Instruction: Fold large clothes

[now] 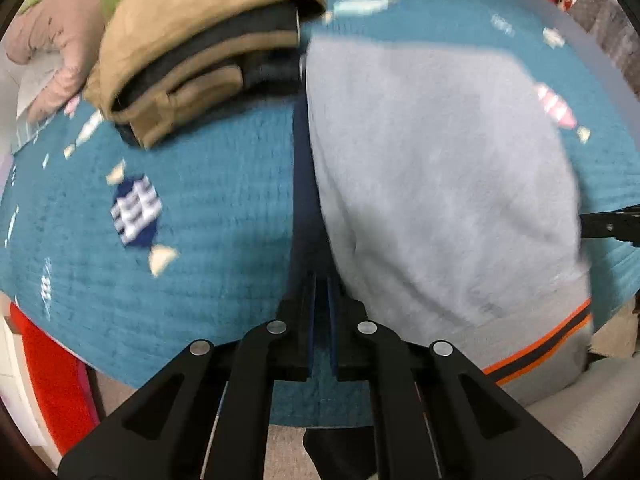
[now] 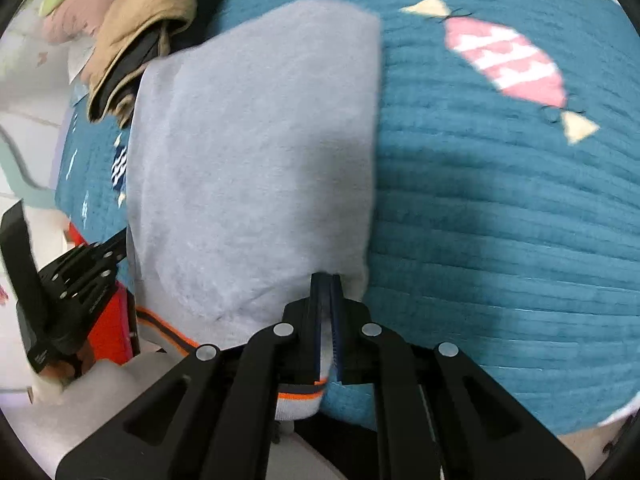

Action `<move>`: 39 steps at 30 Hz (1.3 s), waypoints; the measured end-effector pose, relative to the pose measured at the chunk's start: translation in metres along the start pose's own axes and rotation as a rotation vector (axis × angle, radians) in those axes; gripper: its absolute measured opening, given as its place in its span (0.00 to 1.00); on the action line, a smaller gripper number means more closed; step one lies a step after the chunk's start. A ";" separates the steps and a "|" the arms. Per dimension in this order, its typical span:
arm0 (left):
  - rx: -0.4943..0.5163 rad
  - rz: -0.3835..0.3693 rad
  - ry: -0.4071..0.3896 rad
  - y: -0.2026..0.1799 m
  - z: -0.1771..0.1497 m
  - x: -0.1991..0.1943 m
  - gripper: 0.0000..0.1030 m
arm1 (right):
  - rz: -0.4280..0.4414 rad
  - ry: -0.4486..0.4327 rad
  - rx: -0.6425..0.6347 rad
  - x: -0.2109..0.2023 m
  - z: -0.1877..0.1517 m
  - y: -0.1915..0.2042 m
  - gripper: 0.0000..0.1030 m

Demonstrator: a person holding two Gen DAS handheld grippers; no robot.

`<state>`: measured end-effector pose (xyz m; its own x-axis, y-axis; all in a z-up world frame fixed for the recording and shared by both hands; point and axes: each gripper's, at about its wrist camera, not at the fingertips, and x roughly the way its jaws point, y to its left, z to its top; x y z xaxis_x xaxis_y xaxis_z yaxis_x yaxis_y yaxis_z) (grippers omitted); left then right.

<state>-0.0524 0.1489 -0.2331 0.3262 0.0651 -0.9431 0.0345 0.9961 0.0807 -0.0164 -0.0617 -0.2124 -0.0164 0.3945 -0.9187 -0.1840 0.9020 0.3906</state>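
Two tools flank your grey sweater [image 2: 256,152], lying part-folded on the teal blanket [image 2: 500,220]. Right tool [image 2: 329,280] is clamped on its hem corner; left tool [image 1: 320,280], nearly closed, seems empty. Soft, floppy fleece: grip the ribbed hem corners.

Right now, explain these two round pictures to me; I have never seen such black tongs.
The black tongs are two-finger grippers, one in each of a person's hands, each with a fisheye camera looking along its fingers. One picture looks along the left gripper, the other along the right gripper. A folded grey garment lies on a teal blanket patterned with candies. The right gripper pinches the garment's edge; the left one looks nearly shut beside it, seemingly holding nothing. Folded tan clothes lie behind.
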 end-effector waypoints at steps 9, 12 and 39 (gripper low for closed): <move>-0.044 -0.100 0.028 0.008 0.049 0.053 0.08 | -0.015 -0.097 0.049 0.022 0.069 -0.001 0.08; 0.035 -0.027 -0.002 -0.005 0.049 0.048 0.08 | -0.023 -0.105 0.042 0.017 0.070 -0.005 0.08; -0.133 -0.330 -0.134 -0.006 0.118 0.063 0.26 | 0.115 -0.186 0.019 0.016 0.098 0.005 0.00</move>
<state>0.0791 0.1400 -0.2553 0.4390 -0.2604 -0.8599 0.0380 0.9616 -0.2718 0.0784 -0.0341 -0.2194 0.1455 0.5188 -0.8424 -0.1723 0.8517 0.4948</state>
